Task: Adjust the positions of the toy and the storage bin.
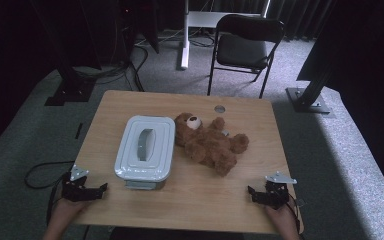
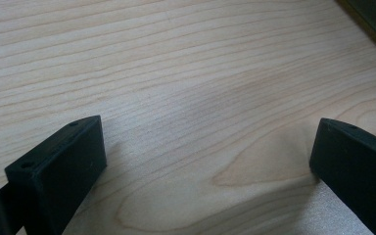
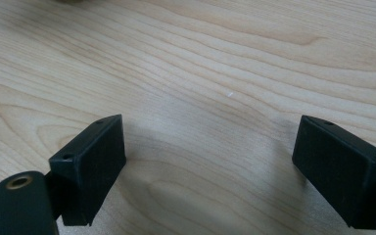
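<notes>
High view first: the table (image 1: 190, 200) is a pale wood top, its near edge cut off at the bottom of the picture and its far edge facing a dark chair (image 1: 245, 45) on the grey floor. Next in size, a white box (image 1: 145, 147) with its lid on lies left of the middle, nearer the left edge; a grey handle runs along the lid, and what sits inside is hidden. Touching or just beside its right wall, a brown bear (image 1: 207, 142) lies sprawled across the middle, head toward the far edge; its face is too small to read, and one paw blurs into the body. A small grey disc (image 1: 220, 108) sits near the far edge, too small to tell what it is.

By the near left corner the left gripper (image 1: 102, 189) rests on the table, held by a hand half cut off at the bottom. By the near right corner sits the right gripper (image 1: 251, 192), its hand also cropped. Both are well apart from the box and the bear.

Left gripper view shows its two black jaws standing wide with bare wood between them. Right gripper view shows the same: jaws spread, nothing held.
</notes>
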A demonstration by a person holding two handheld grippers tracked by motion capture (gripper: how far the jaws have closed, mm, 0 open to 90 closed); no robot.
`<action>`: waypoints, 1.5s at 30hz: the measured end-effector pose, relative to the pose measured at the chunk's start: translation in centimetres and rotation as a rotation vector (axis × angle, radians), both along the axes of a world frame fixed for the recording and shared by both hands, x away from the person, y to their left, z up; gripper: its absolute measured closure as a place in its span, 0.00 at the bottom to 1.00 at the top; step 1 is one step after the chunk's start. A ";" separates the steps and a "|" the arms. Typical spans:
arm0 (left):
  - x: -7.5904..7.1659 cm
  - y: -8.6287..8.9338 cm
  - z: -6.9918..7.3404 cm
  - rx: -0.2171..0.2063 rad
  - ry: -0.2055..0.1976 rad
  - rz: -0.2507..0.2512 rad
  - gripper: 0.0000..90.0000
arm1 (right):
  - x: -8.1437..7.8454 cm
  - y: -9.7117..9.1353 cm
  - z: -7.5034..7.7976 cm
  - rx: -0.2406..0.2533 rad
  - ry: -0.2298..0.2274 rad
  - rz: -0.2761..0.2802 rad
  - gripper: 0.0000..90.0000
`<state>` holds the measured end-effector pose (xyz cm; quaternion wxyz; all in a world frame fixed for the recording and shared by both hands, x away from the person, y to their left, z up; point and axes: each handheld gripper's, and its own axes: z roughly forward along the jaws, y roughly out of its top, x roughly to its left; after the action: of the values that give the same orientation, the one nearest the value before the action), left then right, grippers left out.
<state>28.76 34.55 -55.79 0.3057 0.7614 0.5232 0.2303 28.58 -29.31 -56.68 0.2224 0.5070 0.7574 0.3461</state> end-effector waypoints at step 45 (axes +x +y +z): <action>0.1 0.0 0.0 -0.001 0.000 -0.002 0.01 | 4.9 1.6 7.5 0.096 -0.038 0.103 0.14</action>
<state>28.82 34.50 -55.79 0.3065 0.7617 0.5226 0.2297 33.53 -27.71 -49.15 0.1939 0.4707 0.7608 0.4025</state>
